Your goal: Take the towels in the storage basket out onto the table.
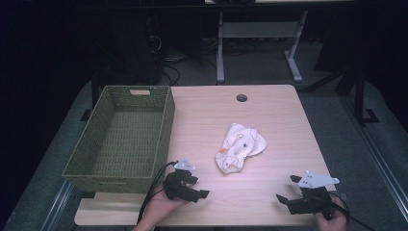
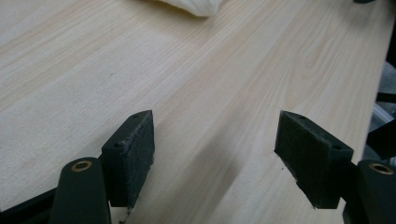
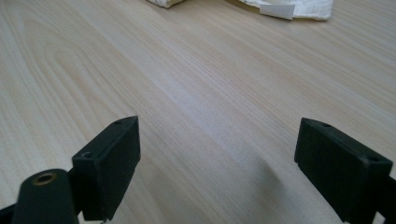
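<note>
A small cream cloth (image 1: 239, 147) with a printed pattern lies crumpled near the middle of the light wooden tabletop (image 1: 269, 110), flat on the surface and touched by nothing. Its near edge shows at the top of the left gripper view (image 2: 191, 7), and again at the top of the right gripper view (image 3: 285, 8), where a white label sticks out from its hem. The left hand-held gripper (image 1: 195, 186) sits at the front edge of the tabletop, near the cloth but apart from it, held in a hand (image 1: 161, 206); its jaws stand released, spread wide over bare wood with nothing between them. The right hand-held gripper (image 1: 286, 190) is at the front right, farther from the cloth, and its jaws are likewise spread apart and empty, low over the wood. A green woven basket (image 1: 166, 120) stands on the left side of the tabletop, well apart from the cloth, its front corner just beside the left hand-held gripper.
</note>
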`<state>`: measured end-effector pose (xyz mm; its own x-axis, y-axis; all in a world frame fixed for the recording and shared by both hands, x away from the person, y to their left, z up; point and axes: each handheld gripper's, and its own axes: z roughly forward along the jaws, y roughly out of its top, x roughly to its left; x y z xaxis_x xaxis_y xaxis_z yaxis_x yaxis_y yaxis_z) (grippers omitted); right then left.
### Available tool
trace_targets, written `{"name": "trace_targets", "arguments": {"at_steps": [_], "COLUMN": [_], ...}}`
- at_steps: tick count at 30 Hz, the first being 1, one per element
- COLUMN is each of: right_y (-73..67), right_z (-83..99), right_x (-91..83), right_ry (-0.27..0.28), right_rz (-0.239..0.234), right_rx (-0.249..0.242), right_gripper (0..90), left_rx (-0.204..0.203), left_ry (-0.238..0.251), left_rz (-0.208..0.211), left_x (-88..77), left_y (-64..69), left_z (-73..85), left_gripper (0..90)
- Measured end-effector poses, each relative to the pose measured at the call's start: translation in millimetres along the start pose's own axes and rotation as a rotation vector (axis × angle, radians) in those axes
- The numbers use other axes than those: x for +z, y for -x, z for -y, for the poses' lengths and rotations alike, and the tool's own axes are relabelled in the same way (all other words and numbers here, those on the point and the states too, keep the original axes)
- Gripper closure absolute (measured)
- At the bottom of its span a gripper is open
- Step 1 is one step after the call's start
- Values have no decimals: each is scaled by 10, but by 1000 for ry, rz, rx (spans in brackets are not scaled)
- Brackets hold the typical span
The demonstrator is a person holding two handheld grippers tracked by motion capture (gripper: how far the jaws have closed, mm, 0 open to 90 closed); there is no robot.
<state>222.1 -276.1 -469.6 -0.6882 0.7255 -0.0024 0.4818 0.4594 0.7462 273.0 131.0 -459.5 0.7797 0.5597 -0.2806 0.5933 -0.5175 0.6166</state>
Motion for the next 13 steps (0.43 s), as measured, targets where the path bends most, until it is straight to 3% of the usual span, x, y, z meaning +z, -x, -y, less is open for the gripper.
{"name": "trace_targets", "arguments": {"at_steps": [7,13], "right_y": [-13,-9], "right_z": [-15,-14], "right_x": [15,20], "right_ry": [0,1], "right_rz": [-8,-15], "right_rx": [-6,-11], "right_gripper": [139,140], "left_rx": [48,39], "left_ry": [48,29], "left_rz": [-16,-28], "left_x": [-24,-3], "left_y": [29,11], "left_z": [-75,-50], "left_gripper": [282,278]}}
